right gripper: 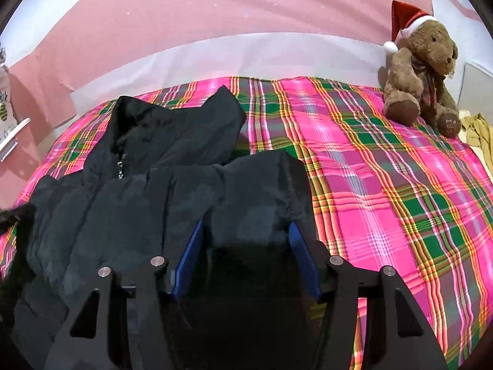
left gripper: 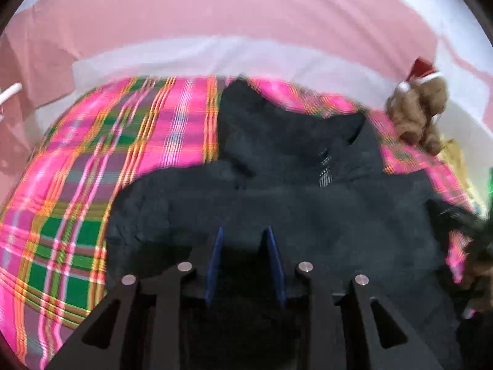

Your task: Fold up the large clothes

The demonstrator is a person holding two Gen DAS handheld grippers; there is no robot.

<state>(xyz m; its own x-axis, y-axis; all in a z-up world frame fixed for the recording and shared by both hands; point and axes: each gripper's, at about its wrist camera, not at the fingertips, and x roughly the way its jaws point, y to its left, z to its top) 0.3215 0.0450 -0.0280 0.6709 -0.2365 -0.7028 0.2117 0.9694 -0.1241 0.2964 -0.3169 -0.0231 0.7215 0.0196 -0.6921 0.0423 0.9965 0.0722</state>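
Note:
A large black padded jacket [left gripper: 308, 191] lies on a pink and green plaid bedspread [left gripper: 77, 185], its hood toward the far wall. In the left wrist view my left gripper [left gripper: 245, 231] hovers over the jacket body, its blue-padded fingers a small gap apart with nothing between them; the view is blurred. In the right wrist view the jacket [right gripper: 129, 197] fills the left and middle, its zipper pull near the collar. My right gripper [right gripper: 246, 228] is open wide, and a folded sleeve or side of the jacket lies between its blue fingers.
A brown teddy bear [right gripper: 422, 74] in a red Santa hat sits at the bed's far right corner, also in the left wrist view [left gripper: 419, 111]. A yellow cloth [right gripper: 477, 135] lies beside it. A pink wall [right gripper: 215, 15] with a white band backs the bed [right gripper: 385, 169].

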